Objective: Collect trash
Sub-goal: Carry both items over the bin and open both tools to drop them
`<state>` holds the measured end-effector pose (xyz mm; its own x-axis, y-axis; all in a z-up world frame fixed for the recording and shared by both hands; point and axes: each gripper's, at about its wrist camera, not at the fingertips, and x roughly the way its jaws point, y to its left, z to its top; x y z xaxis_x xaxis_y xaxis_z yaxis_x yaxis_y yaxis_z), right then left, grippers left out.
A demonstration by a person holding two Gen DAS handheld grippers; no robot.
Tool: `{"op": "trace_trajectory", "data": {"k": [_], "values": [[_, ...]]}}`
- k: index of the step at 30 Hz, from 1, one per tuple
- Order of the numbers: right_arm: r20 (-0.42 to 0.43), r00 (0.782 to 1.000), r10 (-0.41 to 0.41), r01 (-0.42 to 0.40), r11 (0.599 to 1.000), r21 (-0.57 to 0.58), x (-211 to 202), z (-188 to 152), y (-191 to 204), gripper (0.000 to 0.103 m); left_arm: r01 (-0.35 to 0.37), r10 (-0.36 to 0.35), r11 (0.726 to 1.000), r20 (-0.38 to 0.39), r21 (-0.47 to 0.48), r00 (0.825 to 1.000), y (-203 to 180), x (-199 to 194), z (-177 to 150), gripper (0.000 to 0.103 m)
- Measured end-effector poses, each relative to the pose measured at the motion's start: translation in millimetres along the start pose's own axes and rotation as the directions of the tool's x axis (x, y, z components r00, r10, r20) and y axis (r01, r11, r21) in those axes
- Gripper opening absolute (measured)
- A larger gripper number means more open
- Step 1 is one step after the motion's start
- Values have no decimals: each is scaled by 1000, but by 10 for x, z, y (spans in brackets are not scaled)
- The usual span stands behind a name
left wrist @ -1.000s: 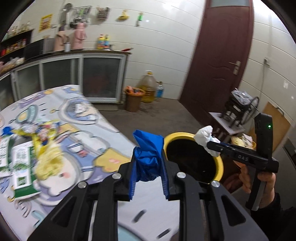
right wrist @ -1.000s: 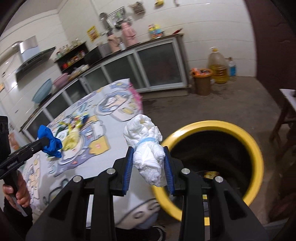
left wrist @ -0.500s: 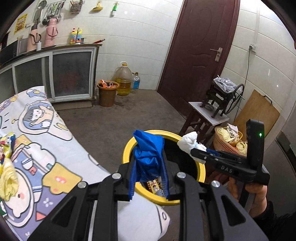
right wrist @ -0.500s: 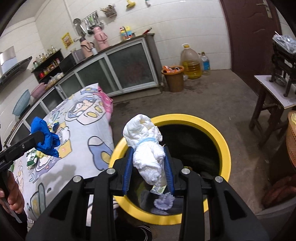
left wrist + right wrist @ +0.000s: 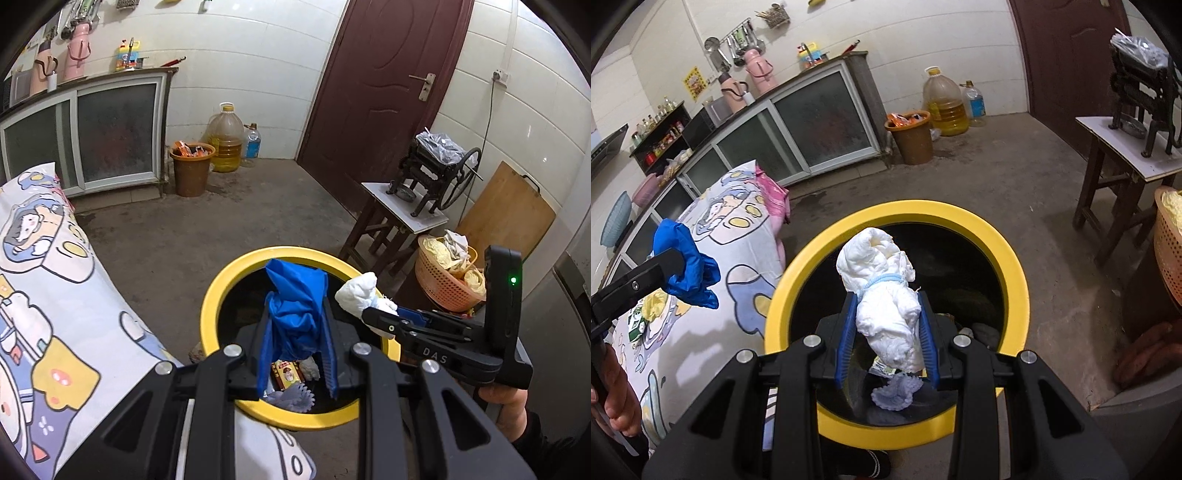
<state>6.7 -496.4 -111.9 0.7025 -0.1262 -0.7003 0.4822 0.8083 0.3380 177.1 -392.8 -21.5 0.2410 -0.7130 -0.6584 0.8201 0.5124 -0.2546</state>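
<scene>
The table, draped in a cartoon-print cloth, is filling the left of both views, and its near corner is sitting just beside the yellow-rimmed trash bin on the concrete floor. The bin is standing open, dark inside, with a red-and-yellow wrapper and a pale lilac scrap lying at its bottom; printing on the wrapper is too small to read.

The left tool is clamping a crumpled blue bag between its blue pads, and the bag is sticking up past the fingertips. In its own view the bag is lying over the bin's opening; in the right wrist view the same tool is appearing at far left over the table edge, so I cannot tell whether the bag is hanging fully above the opening.

The right tool is gripping a wad of white tissue with a thin light-blue band around its middle. The wad is reaching beyond both ends of the pads and is lying directly over the bin's mouth. In the left wrist view this tool is coming in from the right, tissue at its tip above the bin's right rim, and the white letters "DAS" are showing on its black body.
</scene>
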Motion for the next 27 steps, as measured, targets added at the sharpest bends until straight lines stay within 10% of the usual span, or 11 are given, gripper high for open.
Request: {"op": "trace_trajectory", "data": {"k": [13, 18, 27], "values": [[-39, 999, -34, 35, 999, 39, 128, -2, -107, 32, 25, -26, 1000, -49, -9, 998, -86, 341, 8, 22], [-48, 998, -51, 55, 994, 91, 132, -3, -233, 41, -9, 9, 1000, 10, -20, 1000, -33, 211, -35, 79], [-45, 999, -30, 33, 996, 88, 59, 5, -168, 46, -76, 81, 991, 49, -112, 995, 427, -168, -164, 86]]}}
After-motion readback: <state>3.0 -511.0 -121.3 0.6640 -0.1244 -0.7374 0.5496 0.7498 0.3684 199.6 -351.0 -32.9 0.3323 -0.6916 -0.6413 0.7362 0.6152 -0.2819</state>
